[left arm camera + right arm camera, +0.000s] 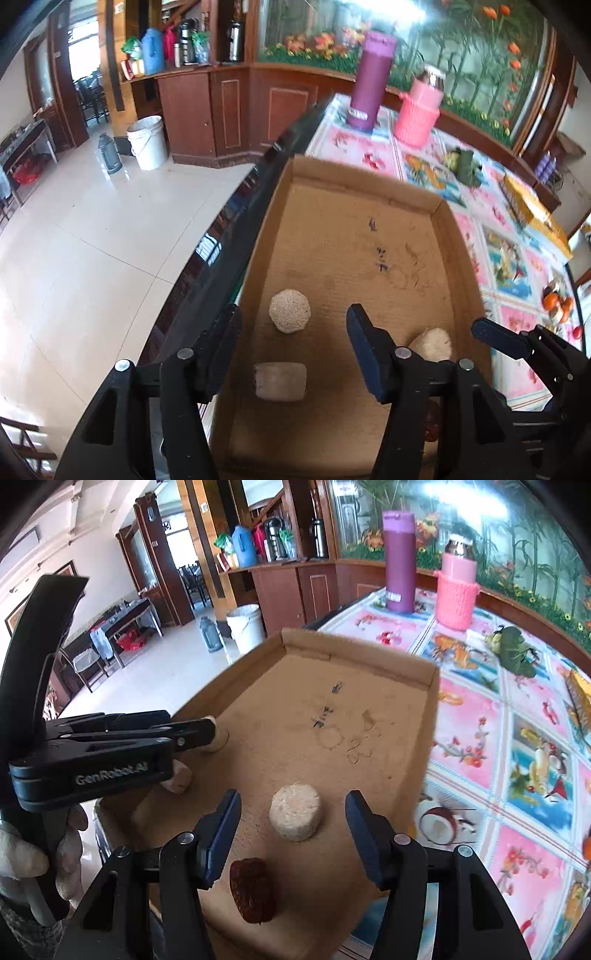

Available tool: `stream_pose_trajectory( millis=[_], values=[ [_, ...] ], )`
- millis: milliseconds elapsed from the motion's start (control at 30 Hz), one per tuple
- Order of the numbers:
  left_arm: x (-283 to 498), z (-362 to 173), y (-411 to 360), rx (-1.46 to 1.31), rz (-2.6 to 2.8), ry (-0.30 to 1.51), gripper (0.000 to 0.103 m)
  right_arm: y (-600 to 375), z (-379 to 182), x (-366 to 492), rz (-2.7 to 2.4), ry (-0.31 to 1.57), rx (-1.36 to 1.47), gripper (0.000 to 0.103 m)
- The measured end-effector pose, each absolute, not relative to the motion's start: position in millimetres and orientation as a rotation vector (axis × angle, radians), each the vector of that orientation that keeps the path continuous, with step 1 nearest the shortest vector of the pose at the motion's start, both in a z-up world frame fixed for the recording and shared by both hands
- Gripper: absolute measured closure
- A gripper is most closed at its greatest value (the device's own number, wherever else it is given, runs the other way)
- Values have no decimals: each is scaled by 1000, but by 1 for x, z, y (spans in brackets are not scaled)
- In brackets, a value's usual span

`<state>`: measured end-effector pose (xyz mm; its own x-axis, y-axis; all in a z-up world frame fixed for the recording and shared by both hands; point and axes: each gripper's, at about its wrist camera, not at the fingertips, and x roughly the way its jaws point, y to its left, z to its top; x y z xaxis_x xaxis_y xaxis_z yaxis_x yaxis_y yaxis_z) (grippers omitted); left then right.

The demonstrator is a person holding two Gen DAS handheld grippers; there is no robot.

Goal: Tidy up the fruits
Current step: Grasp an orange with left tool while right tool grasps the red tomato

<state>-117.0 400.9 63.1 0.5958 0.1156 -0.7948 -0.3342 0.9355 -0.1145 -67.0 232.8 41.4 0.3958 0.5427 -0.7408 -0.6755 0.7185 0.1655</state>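
Fig. | both grippers, left gripper (291,354) and right gripper (291,834), half-open, empty | we lift clear of pale pieces (294,816) in cardboard tray (430,709) without nudging them.

- One cardboard tray (432,686) is seen on the table (517,738).
- Three pale pieces are counted in the tray: a round one (290,311), a squarish one (280,381) and a third (432,344).
- One dark red fruit (252,890) is seen.
- Two flasks are counted: one purple (398,561), one pink (457,590).
- One white bucket (147,142) is seen on the floor.
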Motion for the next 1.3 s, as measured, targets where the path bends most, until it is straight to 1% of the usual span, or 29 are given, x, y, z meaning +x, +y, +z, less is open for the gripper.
stream_pose_trajectory(
  millis=[67,133,300,400,533,600,867,1067,1300],
  values=[
    [-127,72,399,-294,281,865,40,219,50,-70,773,853,-145,37],
    [-137,79,394,-317,282,835,39,205,55,-74,761,844,-119,32],
    [-146,92,357,-277,241,797,39,156,57,-81,713,849,-42,31],
    [-144,98,323,-230,190,784,38,125,54,-85,671,859,3,31],
    [-142,100,274,-141,117,768,38,71,50,-93,599,871,85,28],
    [-139,97,251,-96,87,772,33,43,47,-95,560,870,123,27],
    [-123,80,193,-23,-2,829,33,-79,32,-111,334,862,218,26],
    [-96,65,158,2,-48,884,33,-169,13,-111,160,886,303,26],
    [-52,48,105,36,-158,929,33,-216,17,-91,83,865,336,26]
  ],
)
